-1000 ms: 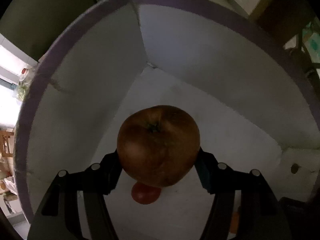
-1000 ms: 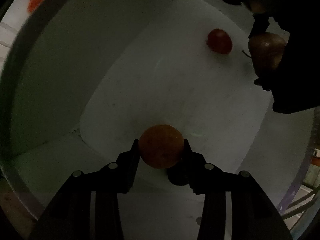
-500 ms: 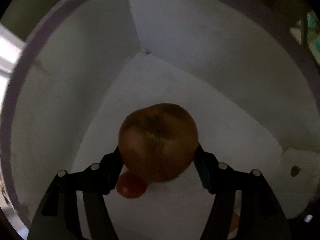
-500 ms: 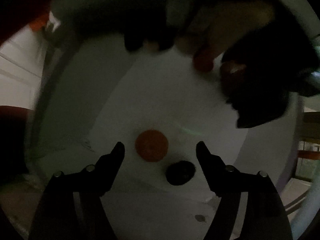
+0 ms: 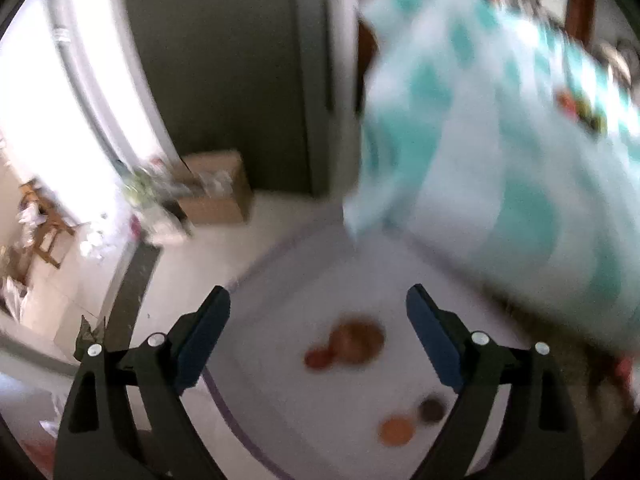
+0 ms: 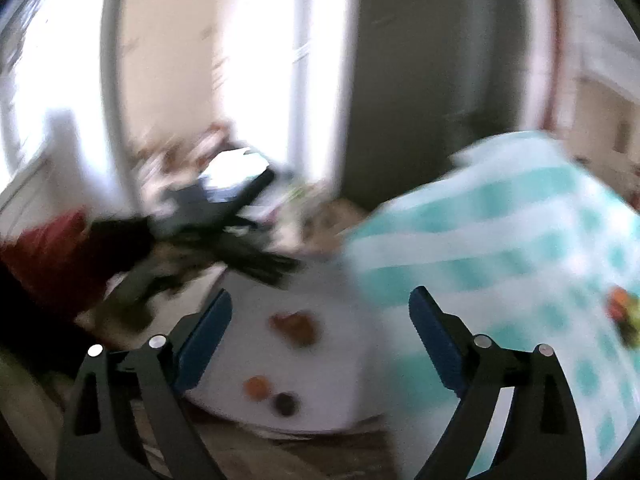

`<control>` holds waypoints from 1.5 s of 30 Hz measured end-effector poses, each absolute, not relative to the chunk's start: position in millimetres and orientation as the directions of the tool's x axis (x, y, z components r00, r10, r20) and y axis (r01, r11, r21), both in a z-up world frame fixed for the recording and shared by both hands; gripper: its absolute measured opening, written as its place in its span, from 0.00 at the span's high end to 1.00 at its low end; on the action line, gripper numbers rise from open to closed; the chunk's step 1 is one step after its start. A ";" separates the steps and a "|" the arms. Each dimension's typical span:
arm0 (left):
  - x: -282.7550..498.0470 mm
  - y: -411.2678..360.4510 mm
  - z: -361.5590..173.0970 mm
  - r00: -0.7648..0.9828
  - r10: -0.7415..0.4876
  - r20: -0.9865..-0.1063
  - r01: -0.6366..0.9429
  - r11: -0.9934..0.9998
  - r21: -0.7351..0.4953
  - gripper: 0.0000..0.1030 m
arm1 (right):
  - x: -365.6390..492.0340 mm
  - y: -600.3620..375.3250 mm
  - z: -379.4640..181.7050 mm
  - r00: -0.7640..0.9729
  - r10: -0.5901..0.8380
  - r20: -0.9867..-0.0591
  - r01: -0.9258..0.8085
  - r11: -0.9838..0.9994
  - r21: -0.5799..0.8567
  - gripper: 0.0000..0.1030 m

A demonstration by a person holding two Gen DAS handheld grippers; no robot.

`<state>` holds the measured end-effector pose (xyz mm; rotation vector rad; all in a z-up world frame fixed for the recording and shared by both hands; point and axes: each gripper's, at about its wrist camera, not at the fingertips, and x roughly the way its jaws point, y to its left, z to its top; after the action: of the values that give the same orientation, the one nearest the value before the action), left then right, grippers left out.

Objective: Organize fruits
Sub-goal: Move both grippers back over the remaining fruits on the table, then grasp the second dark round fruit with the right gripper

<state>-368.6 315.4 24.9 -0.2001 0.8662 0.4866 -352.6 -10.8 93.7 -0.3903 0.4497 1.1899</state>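
Released since before, brown apple [image 5: 358,340] lies blurred beside small red fruit [image 5: 317,359].

The left gripper [image 5: 318,300] tilts downward, its jaws opening and empty. The right gripper [image 6: 320,302] does likewise.

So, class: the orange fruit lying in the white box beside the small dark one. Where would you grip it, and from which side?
Grip the orange fruit across its round middle, coming down from above through the white box's open top. The dark fruit sits close beside it, so set the fingers across the sides away from that neighbour. The blur hides finer detail.
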 end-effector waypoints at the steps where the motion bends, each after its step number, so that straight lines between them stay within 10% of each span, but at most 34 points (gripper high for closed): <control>1: -363.3 307.2 44.4 0.601 0.333 -0.726 -0.488 0.873 -0.003 0.04 | -321.0 -24.3 96.2 0.363 0.782 -0.507 -0.914 0.405 -0.030 0.15; 9: -248.8 188.2 136.0 0.871 0.012 -0.492 -0.137 0.966 -0.220 0.01 | -158.2 -172.9 84.0 0.635 0.591 -0.498 -0.527 0.802 0.281 0.15; 19: -25.1 63.2 57.1 0.783 -0.182 -0.594 0.018 0.962 -0.271 0.01 | 0.1 -215.3 44.7 0.608 0.426 -0.670 -0.312 0.904 0.292 0.15; 28: 19.0 81.0 19.9 0.731 -0.306 -0.610 0.013 0.900 -0.436 0.02 | 96.9 -165.3 32.1 0.539 0.416 -0.732 -0.385 0.895 0.224 0.15; 45: 16.0 96.5 21.6 0.764 -0.317 -0.561 -0.010 0.865 -0.502 0.02 | 146.9 -115.9 14.1 0.486 0.375 -0.790 -0.521 0.850 0.083 0.60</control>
<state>16.0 96.5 21.6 -0.5082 0.6867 -0.1746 146.9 -115.9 14.1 -0.1760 0.9131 0.5486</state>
